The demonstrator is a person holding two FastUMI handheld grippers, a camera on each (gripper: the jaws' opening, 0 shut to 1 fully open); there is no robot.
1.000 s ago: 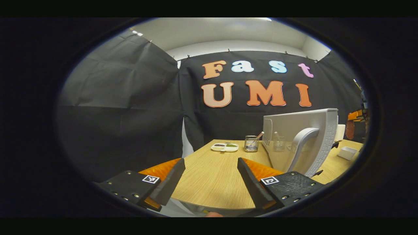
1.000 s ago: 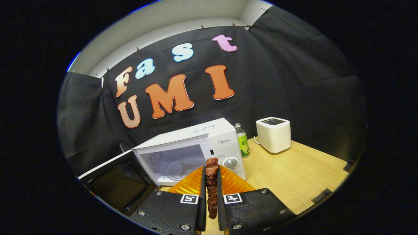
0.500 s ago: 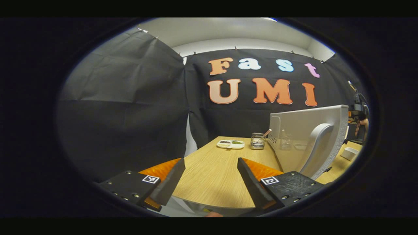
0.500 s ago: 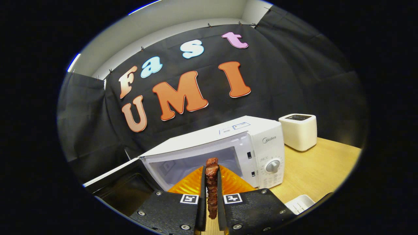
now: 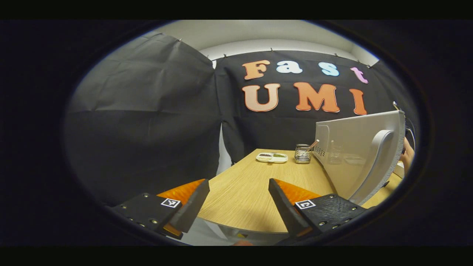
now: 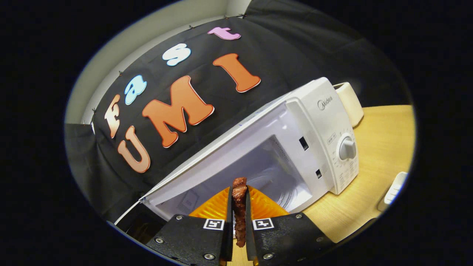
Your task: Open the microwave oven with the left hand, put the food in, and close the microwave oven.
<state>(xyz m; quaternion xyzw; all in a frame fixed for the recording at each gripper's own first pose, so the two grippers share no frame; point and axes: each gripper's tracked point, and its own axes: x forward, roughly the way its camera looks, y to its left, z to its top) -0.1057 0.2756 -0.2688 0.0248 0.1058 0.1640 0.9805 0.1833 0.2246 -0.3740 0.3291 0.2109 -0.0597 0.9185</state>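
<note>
Left gripper view: wood table (image 5: 240, 199) w/ black cloth walls; a small dish (image 5: 272, 157) and wire cup (image 5: 302, 154) are seen at the far edge, beside the swung-out microwave door (image 5: 354, 151). Left gripper (image 5: 238, 201) is held w/ jaws spread, nothing between. Right gripper view: meat strip (image 6: 239, 210) is clamped upright by right gripper (image 6: 239, 218), just before the microwave (image 6: 295, 147) cavity; a toaster (image 6: 349, 98) sits behind.

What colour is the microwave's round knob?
Pale grey knob on the white microwave, best seen in the right gripper view.
</note>
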